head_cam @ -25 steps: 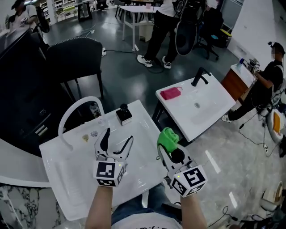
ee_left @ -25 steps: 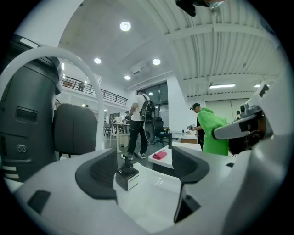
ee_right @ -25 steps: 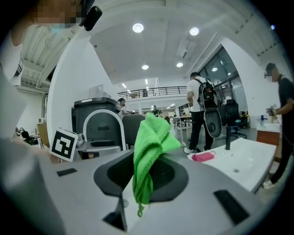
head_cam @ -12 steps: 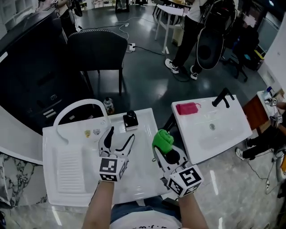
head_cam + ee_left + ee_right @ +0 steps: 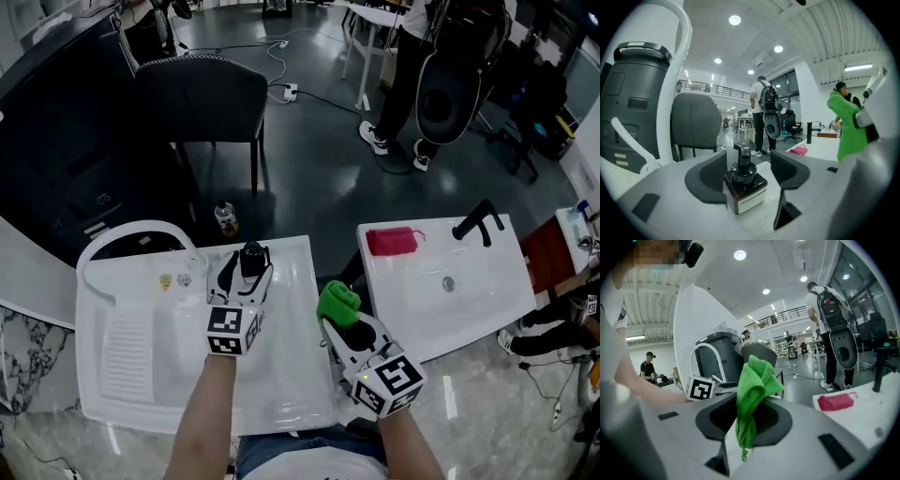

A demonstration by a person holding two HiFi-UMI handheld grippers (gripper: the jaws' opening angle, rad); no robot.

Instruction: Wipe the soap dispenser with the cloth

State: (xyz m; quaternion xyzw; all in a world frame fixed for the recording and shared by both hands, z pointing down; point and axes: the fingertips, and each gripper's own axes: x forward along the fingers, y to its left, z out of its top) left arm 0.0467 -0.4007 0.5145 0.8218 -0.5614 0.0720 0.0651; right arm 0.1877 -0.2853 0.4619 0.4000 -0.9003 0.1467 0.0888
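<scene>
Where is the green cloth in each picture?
Head view: the green cloth is just right of the middle, beside the near sink.
Left gripper view: far right, at mid height.
Right gripper view: dead centre.
Shared landmark: the pink cloth shows in all three views.

1. The soap dispenser (image 5: 744, 185) before you is dark, near black, with a black pump (image 5: 743, 152) and a white label (image 5: 751, 200).
2. Your cloth (image 5: 752, 390) is bright green.
3. The sink (image 5: 141, 375) is glossy white.
4. Your left gripper (image 5: 246, 267) and right gripper (image 5: 339, 317) each bear a cube (image 5: 232, 331) patterned in black-and-white squares.
</scene>
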